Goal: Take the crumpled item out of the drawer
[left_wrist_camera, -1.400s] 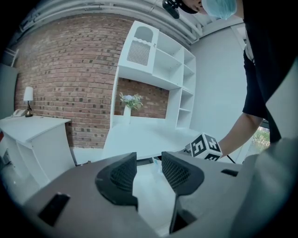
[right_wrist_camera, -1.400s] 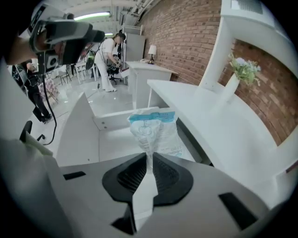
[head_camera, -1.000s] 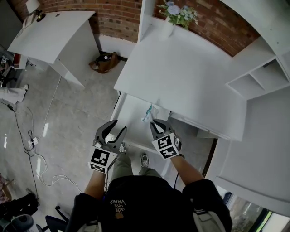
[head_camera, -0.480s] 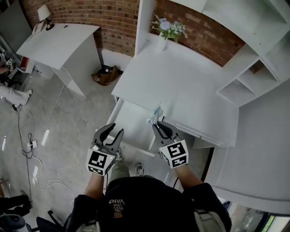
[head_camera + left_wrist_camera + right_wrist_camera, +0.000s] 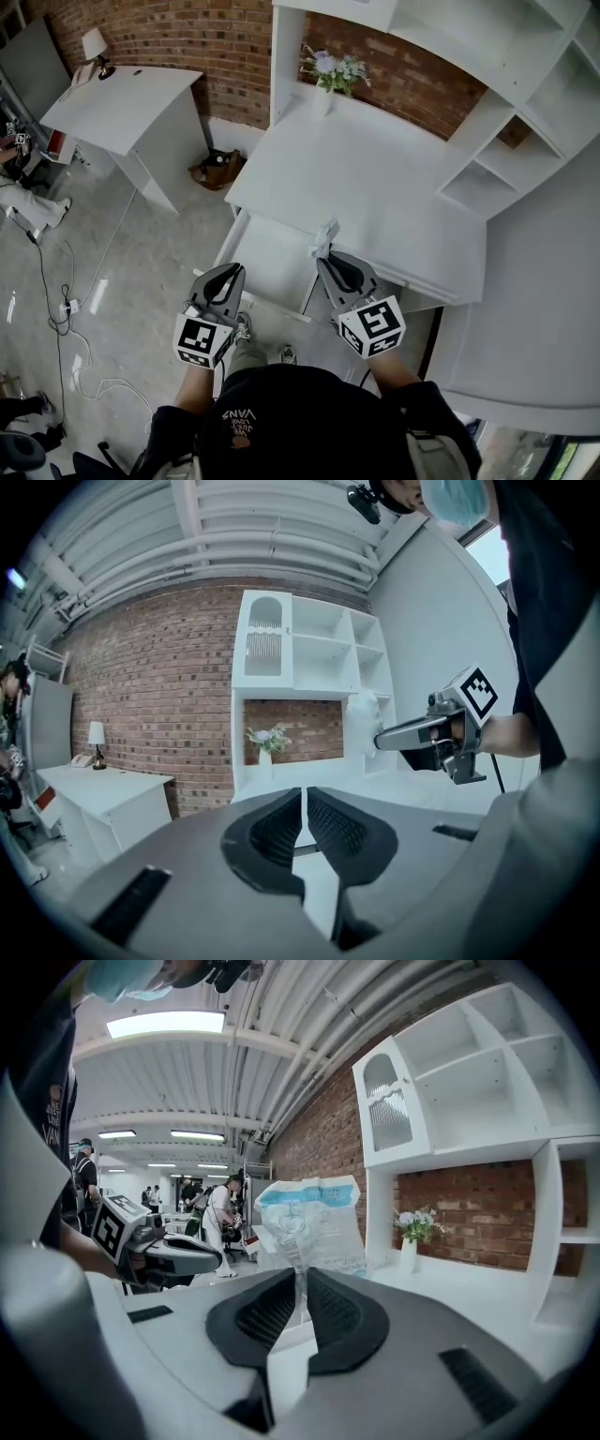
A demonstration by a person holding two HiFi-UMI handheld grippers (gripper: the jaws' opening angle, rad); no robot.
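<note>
While the left gripper [image 5: 228, 275] hangs over the near left rim of the open drawer [image 5: 265, 253], its jaws closing on nothing with only a slit between them, the crumpled packet [image 5: 325, 234] is up out of the drawer. The right gripper [image 5: 328, 262] pinches its lower end. The packet stands upright beyond those tips, at the desk [image 5: 375, 178] edge, so the right hand alone carries it.

Low in the middle of the head view, both grippers point forward side by side, the left gripper [image 5: 232, 271] closing its jaws on nothing (pads nearly meeting), the right gripper [image 5: 325, 262] pinched tight on the crumpled item [image 5: 324, 234].
</note>
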